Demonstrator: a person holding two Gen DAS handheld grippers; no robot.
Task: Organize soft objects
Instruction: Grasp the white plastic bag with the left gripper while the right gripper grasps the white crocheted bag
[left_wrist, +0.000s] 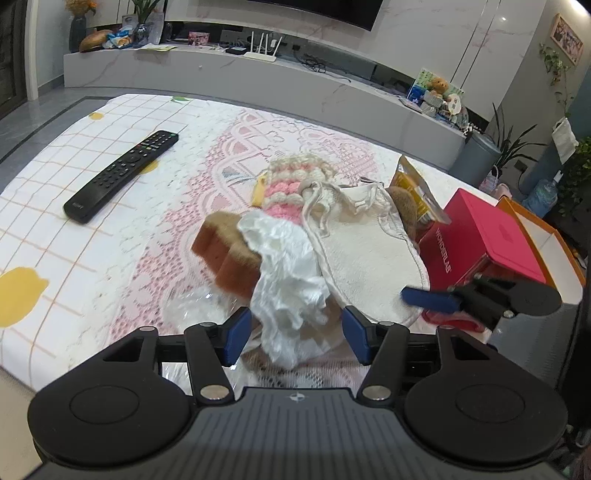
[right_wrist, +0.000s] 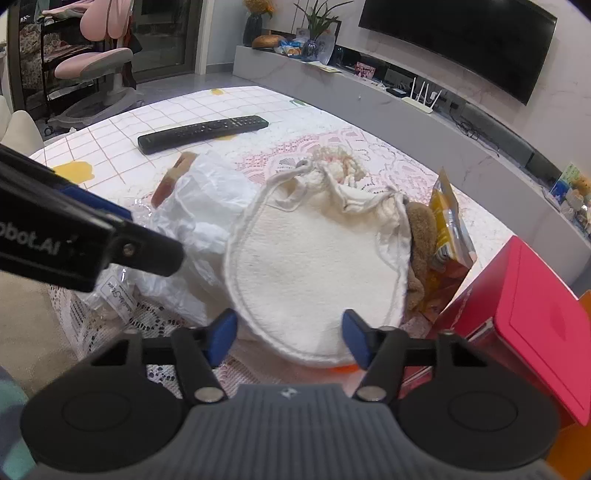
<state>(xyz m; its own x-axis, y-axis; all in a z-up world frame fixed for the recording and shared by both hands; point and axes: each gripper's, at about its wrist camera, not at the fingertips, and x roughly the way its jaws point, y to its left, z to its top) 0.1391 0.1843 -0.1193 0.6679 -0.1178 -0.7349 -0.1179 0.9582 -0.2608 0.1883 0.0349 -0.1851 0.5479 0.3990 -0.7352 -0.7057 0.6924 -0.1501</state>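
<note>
A: Two grippers show, both with blue-padded fingers spread apart and pinching nothing. Left gripper (left_wrist: 295, 338) straddles the hanging end of a crumpled white cloth (left_wrist: 288, 284). Right gripper (right_wrist: 288, 339) sits with the near rim of a cream drawstring pouch (right_wrist: 314, 266) between its fingers.

B: Where do the soft things lie?

A: Heaped together near the table's (left_wrist: 55, 206) near edge, on a pink lace cloth (left_wrist: 221, 158). A brown sponge (left_wrist: 229, 254) touches the white cloth's left side; a pink-and-cream crochet piece (left_wrist: 291, 188) lies behind the pouch; a tan plush (right_wrist: 421, 236) peeks out at the pouch's right.

B: Any writing?

A: A red box (left_wrist: 484, 240) just right of the heap reads "WONDERLAB". The left gripper's side reads "obot.AI" in the right wrist view. A clear plastic wrapper (right_wrist: 118, 291) at the near edge carries a small label too blurred to read. A yellow packet (right_wrist: 447, 218) stands between plush and box.

B: Free room?

A: Toward the table's far left, only a black remote (left_wrist: 122, 175) lies on the checked covering; the right side is crowded by the red box.
</note>
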